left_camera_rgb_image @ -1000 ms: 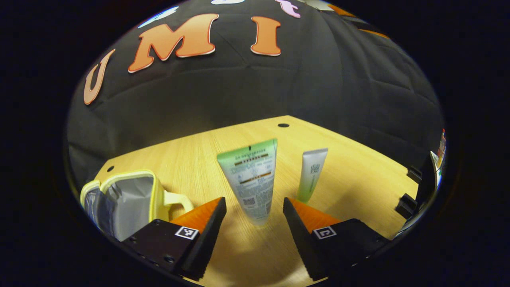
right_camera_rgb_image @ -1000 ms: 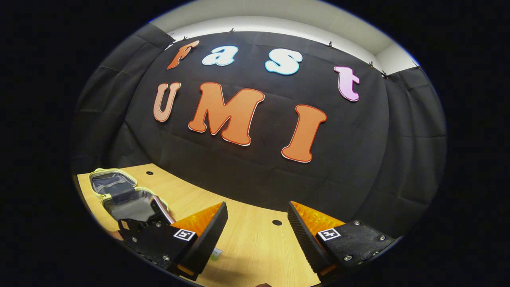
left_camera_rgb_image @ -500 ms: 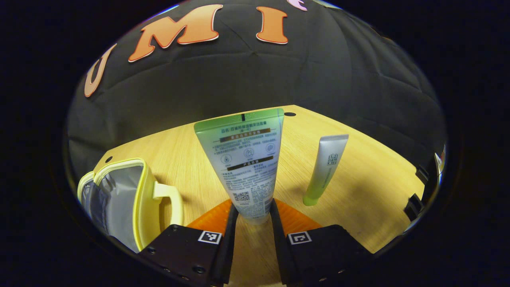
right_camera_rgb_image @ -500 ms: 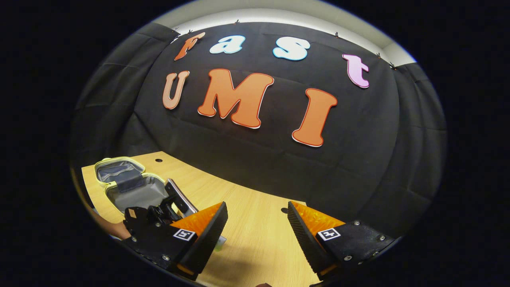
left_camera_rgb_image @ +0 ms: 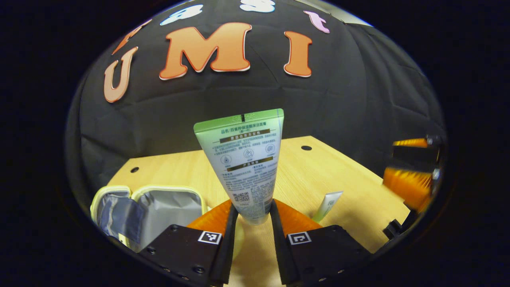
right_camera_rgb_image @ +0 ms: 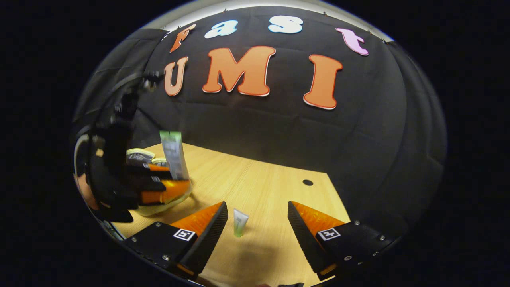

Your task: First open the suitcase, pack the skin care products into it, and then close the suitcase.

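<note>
My left gripper (left_camera_rgb_image: pixel 252 213) is shut on the lower end of a big green-and-white tube (left_camera_rgb_image: pixel 244 159), held upright above the table. The yellow-rimmed suitcase (left_camera_rgb_image: pixel 159 207) lies open at lower left in the left gripper view, its grey lining showing. A small pale tube (left_camera_rgb_image: pixel 327 204) stands on the table just right of my left fingers. In the right gripper view that small tube (right_camera_rgb_image: pixel 240 221) stands ahead between the fingers of my open right gripper (right_camera_rgb_image: pixel 257 219). The left gripper (right_camera_rgb_image: pixel 159 187) with the big tube (right_camera_rgb_image: pixel 173 154) is at the left there, blurred, in front of the suitcase (right_camera_rgb_image: pixel 139 155).
The wooden table (right_camera_rgb_image: pixel 271 187) has small round holes (right_camera_rgb_image: pixel 307 182) near its far edge. The right gripper (left_camera_rgb_image: pixel 410 175) appears at the right edge of the left gripper view. A hand (right_camera_rgb_image: pixel 81 189) holds the left gripper.
My left gripper closed on the big tube and lifted it off the table toward the suitcase side. My right gripper tilted down and swung toward the small tube.
</note>
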The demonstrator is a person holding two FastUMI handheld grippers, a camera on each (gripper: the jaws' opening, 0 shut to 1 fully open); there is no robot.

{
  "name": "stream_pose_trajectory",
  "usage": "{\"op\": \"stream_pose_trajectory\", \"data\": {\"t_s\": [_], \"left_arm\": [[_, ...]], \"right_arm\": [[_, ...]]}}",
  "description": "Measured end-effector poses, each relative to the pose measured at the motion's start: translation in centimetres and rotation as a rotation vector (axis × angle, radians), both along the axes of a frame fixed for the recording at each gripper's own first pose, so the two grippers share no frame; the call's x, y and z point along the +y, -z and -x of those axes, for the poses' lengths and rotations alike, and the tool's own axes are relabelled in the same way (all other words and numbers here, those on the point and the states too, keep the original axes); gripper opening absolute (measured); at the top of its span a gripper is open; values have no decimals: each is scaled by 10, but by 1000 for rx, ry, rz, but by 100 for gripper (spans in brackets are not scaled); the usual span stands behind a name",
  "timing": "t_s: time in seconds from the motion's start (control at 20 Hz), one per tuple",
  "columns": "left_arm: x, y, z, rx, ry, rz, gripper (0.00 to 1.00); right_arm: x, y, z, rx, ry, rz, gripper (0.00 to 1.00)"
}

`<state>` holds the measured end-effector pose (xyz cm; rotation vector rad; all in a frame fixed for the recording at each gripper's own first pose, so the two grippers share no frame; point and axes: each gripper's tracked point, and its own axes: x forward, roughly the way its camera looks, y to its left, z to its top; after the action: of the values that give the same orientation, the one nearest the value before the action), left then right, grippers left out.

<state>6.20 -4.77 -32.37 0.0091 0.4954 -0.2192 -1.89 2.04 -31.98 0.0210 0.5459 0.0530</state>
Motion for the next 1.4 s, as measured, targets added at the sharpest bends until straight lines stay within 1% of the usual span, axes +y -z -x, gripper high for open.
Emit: {"op": "stream_pose_trajectory", "data": {"t_s": [0.1,0.25,0.35,0.45,0.5,0.55,0.6,0.65,0.7,0.75,0.8,0.85,0.9,0.95,1.0,1.1,1.25,1.4], "left_arm": [[12,-21,5,-21,-2,-11,46],[37,-47,10,-46,-30,-29,46],[53,-56,14,-45,-56,-31,46],[77,-61,18,-40,-86,-68,45],[89,-59,22,-32,-95,-85,45],[102,-56,26,-20,-112,-104,45],[114,-51,29,-4,-127,-115,45],[124,-47,32,11,-140,-122,46],[136,-40,37,32,-160,-134,46],[145,-34,39,49,-173,-142,46],[154,-28,41,64,-185,-148,46],[160,-19,44,91,-189,-147,46],[166,-11,46,114,-187,-146,46],[170,-2,47,145,-180,-143,46],[176,7,50,173,-176,-144,46],[185,22,52,218,-167,-125,46],[201,51,57,310,-162,-110,46],[213,70,64,400,-136,-108,46]], "right_arm": [[12,26,2,56,-16,-7,96],[24,53,-3,103,-17,-53,96],[28,74,-8,139,-13,-73,96],[28,94,-11,170,-21,-78,95],[29,109,-8,206,-22,-66,93],[24,124,-7,236,-12,-57,90],[26,133,-6,263,-11,-82,71],[29,138,-7,280,-4,-110,71],[31,142,-10,282,1,-127,65],[32,147,-14,281,1,-123,68],[35,153,-17,287,-9,-120,69],[37,159,-19,301,-14,-109,64],[39,164,-20,312,-16,-103,62],[41,168,-20,326,-17,-99,58],[42,172,-19,339,-9,-94,48],[47,170,-20,348,-4,-110,35],[57,161,-18,351,1,-115,34],[69,134,-20,330,-4,-112,34]]}}
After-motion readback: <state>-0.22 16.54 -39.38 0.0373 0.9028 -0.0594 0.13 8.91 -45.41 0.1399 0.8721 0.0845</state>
